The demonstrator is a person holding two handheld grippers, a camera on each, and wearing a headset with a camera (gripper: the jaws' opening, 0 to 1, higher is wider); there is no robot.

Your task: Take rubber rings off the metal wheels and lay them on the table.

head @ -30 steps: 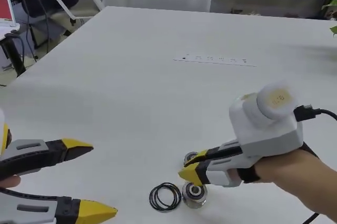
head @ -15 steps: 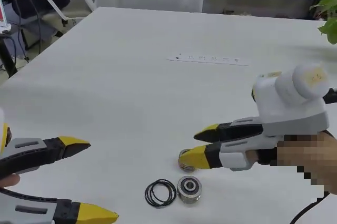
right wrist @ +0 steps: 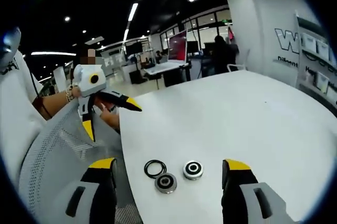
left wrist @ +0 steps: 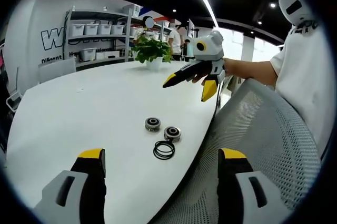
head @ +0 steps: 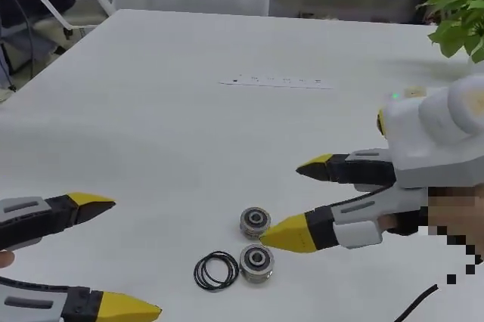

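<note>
Rubber rings [head: 215, 270] in a small black pile, flat on worktop [head: 189, 133], just beside nearer wheel [head: 256, 260]; farther wheel [head: 255, 221] close behind. Likely most of the job done; any ring left on either wheel too small to tell. Right gripper [head: 281, 202] raised beside wheels, fingers spread, empty. Left gripper [head: 136, 256] well apart, fingers spread, empty.

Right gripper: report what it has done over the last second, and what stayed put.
The right gripper has lifted off the far wheel and drawn back to the right, its jaws going from nearly shut to wide open; it holds nothing. That wheel, the near wheel and the rubber rings keep their places on the table; the left gripper stays open.
</note>
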